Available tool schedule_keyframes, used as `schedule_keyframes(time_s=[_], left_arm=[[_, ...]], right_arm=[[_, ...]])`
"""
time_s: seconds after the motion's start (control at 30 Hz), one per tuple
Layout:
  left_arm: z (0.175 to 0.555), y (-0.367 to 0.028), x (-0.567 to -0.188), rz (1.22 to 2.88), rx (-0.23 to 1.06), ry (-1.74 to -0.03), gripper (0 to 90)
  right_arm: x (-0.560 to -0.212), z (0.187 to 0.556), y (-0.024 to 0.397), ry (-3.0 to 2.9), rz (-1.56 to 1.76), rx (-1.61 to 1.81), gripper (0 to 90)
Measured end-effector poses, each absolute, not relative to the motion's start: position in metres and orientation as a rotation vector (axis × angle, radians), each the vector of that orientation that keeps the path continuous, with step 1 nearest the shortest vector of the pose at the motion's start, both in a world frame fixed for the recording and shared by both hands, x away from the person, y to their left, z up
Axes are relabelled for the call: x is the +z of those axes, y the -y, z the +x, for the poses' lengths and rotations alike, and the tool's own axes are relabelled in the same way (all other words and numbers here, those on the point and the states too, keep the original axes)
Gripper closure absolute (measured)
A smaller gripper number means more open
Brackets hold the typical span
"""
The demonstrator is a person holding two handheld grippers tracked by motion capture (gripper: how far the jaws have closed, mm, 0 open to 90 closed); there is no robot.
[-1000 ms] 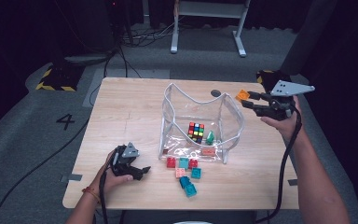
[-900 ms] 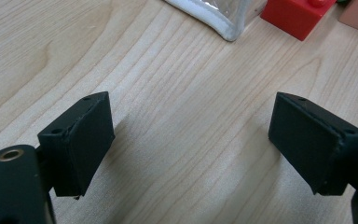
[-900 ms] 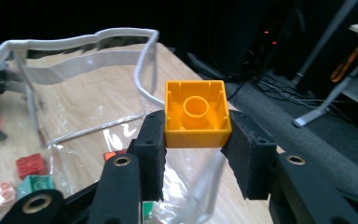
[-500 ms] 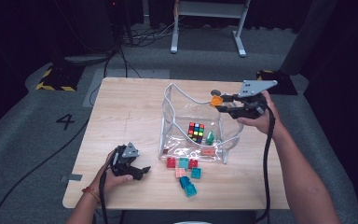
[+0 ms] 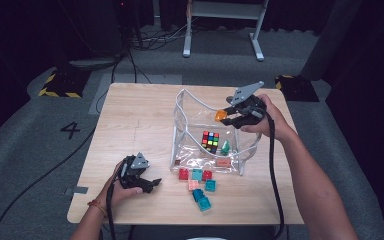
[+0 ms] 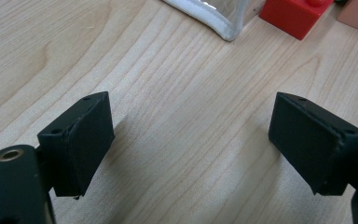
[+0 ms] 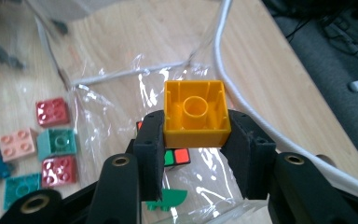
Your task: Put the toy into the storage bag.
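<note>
My right gripper (image 5: 223,115) is shut on an orange brick (image 5: 220,115), held hollow side toward the camera in the right gripper view (image 7: 196,114). It hangs over the open top of a clear plastic bag (image 5: 185,107) with a white rim. Inside the bag lie a Rubik's cube (image 5: 210,141), a small green piece (image 5: 225,147) and a pink brick (image 5: 223,162). My left gripper (image 5: 150,183) rests near the table's front left, jaws open over bare wood (image 6: 191,135).
Several loose bricks lie in front of the bag: red (image 5: 183,174), teal (image 5: 197,174), pink (image 5: 193,185) and blue (image 5: 201,199). The wooden table (image 5: 130,125) has bare room at the left and back. A metal stand (image 5: 220,30) is on the floor beyond.
My right gripper has carried the orange brick leftward, from beyond the bag's right side to above its opening. The left gripper has stayed put.
</note>
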State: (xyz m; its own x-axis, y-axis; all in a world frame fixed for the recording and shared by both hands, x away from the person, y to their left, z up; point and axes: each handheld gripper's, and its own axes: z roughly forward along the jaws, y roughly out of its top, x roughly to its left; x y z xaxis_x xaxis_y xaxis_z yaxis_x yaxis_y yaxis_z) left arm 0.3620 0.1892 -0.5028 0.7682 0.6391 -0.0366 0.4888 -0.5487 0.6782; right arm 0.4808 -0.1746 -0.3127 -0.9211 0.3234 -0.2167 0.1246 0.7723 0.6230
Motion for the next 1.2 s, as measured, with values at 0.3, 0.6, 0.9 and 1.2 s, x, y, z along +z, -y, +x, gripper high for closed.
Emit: schedule_keyframes(time_s=[0.3, 0.6, 0.9, 1.2], left_arm=[[0.362, -0.189, -0.503, 2.264, 0.279, -0.837, 14.2], [0.362, -0.189, -0.503, 2.264, 0.279, -0.836, 14.2], [0.362, -0.189, -0.503, 2.264, 0.279, -0.836, 14.2], [0.362, -0.189, -0.503, 2.264, 0.279, -0.836, 14.2]], right_arm=[[-0.323, 0.486, 0.172, -2.744, 0.342, 0.713, 59.4], [-0.331, 0.486, 0.192, -2.797, 0.425, 0.557, 59.4], [-0.330, 0.483, 0.206, -2.784, 0.450, 0.588, 59.4], [-0.327, 0.476, 0.214, -2.734, 0.468, 0.722, 53.7]])
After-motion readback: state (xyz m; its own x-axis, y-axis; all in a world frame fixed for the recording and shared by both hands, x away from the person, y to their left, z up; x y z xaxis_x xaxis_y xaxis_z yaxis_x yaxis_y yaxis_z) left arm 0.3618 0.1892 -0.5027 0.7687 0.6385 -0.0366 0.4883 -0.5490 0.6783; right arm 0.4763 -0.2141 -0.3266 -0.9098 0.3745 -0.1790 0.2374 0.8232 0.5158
